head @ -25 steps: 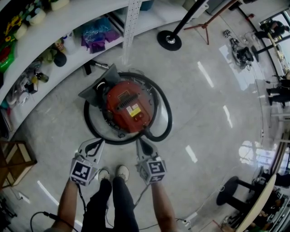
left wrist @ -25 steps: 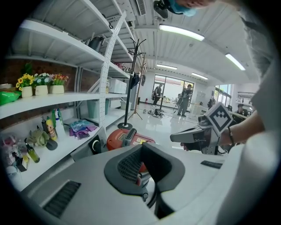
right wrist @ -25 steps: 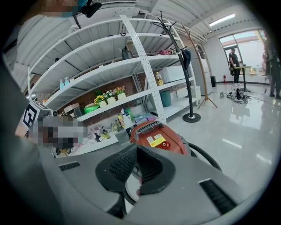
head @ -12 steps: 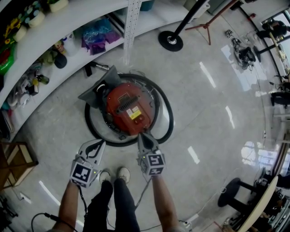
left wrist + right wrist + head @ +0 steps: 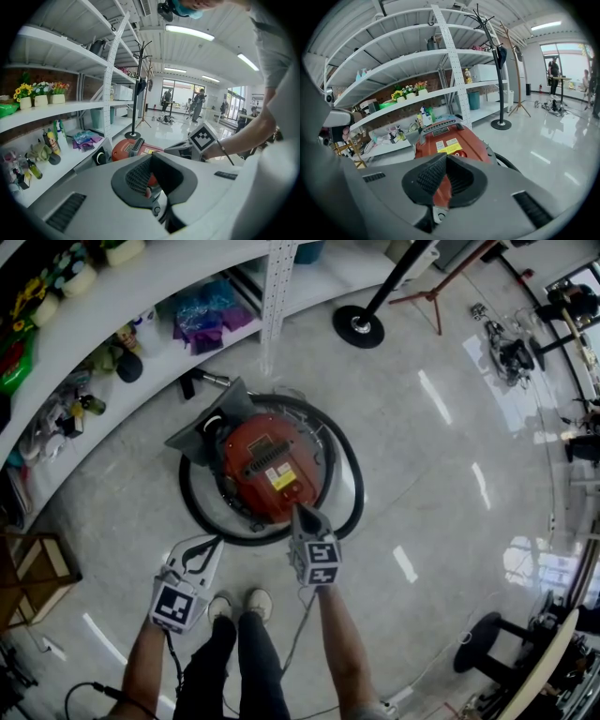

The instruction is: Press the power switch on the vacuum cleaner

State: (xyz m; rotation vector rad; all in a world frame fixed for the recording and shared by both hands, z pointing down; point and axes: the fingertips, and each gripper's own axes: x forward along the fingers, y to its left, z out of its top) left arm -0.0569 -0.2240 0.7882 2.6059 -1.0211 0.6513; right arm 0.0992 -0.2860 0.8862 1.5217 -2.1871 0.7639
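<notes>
Red vacuum cleaner (image 5: 267, 460) sits on glossy floor, black hose (image 5: 349, 474) looped around it, grey floor nozzle (image 5: 202, 423) against its far-left side. Yellow label (image 5: 279, 476) on its top. White curved shelf (image 5: 159, 268) just behind, with bottles, a purple bag (image 5: 206, 320) and small clutter. Coat-stand base (image 5: 358, 326) beyond the vacuum to the right, well apart. Wooden crate (image 5: 37, 573) at far left. Person's shoes (image 5: 234, 604) just short of the hose loop, between the two arms.

Right gripper (image 5: 298, 510): jaws closed tip to tip, nothing between them, tip over the near edge of the red body, inside the hose loop. Its own view shows the red top and label just past the tip (image 5: 445, 157); contact cannot be told, and the switch itself is not clear.

Left gripper (image 5: 216, 542): jaws also together at the tips (image 5: 151, 155), empty, hovering outside the hose, near-left of the vacuum, clear of it.
</notes>
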